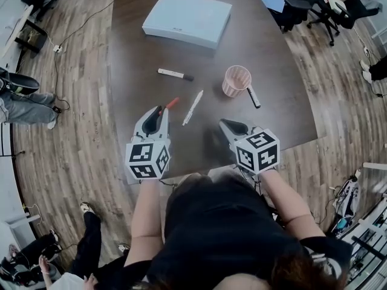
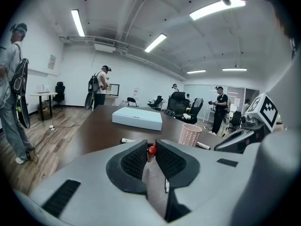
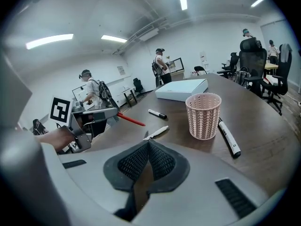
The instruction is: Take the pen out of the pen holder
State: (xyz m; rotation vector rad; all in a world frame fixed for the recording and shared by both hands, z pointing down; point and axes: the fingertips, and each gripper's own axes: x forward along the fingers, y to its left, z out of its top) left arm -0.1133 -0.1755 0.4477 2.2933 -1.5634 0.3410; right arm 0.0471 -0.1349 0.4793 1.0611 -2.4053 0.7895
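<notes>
Left claw (image 1: pixel 161 110) tight on red pen (image 1: pixel 172 104), long axis along jaws, tip fwd; rt claw (image 3: pixel 149 144) closed, empty.

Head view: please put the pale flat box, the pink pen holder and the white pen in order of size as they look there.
1. the pale flat box, by far the largest.
2. the pink pen holder, by area.
3. the white pen: longer than the holder is wide, but very thin.

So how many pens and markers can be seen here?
4. A red pen in the left gripper; a white pen mid-table; a black-capped marker beyond it; another marker beside the pink pen holder, which looks empty.
</notes>
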